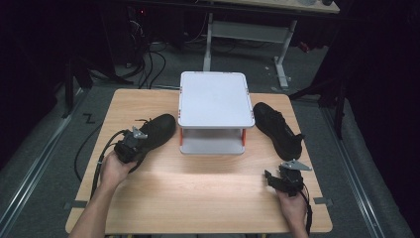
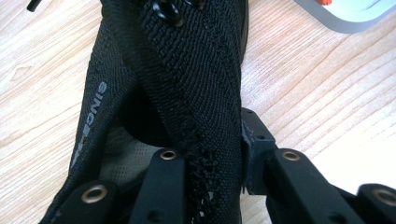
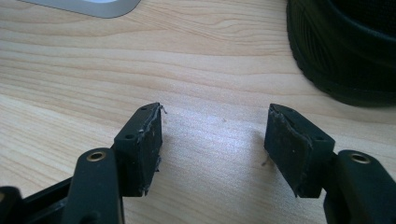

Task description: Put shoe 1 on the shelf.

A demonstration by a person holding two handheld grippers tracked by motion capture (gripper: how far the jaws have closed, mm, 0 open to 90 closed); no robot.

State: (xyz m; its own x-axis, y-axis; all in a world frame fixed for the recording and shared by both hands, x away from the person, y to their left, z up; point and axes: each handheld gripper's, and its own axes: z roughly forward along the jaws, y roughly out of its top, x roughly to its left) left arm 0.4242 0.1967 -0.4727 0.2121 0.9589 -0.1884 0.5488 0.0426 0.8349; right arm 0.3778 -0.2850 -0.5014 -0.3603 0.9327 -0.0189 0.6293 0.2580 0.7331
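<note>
**A:** Status on the left side?

**B:** My left gripper [image 1: 132,144] sits at centre-left of the high view, on the heel end of the left shoe [image 1: 157,130]. In the left gripper view the jaws are clamped on the shoe's collar wall [image 2: 205,140] — one jaw inside the opening, the other outside against the knit. I judge that's the sensible hold: the collar is the one thin edge a two-jaw tool can pinch.

**A:** Shoe off the table?

**B:** Can't tell. It looks to be lying on the wooden table [image 1: 198,193], toe pointing to the upper right toward the rack.

**A:** Right side?

**B:** My right gripper [image 1: 277,177] is at lower right of the high view, jaws spread apart with nothing between them — just bare wood in the right gripper view. The right shoe [image 1: 278,130] lies just above it in frame, right of the rack, apart from the jaws. Its sole edge [image 3: 341,60] fills the upper-right corner of the right gripper view.

**A:** Rack?

**B:** White two-tier rack [image 1: 213,99] at top centre, between the shoes. Top tray is bare. The lower shelf [image 1: 212,145] shows nothing on the part I can see; the back of it is hidden under the top tray.

**A:** Read on the layout?

**B:** One shoe per side, one tool per shoe. Probably both go on the rack. Left is gripped, right is parked short of its shoe.
</note>
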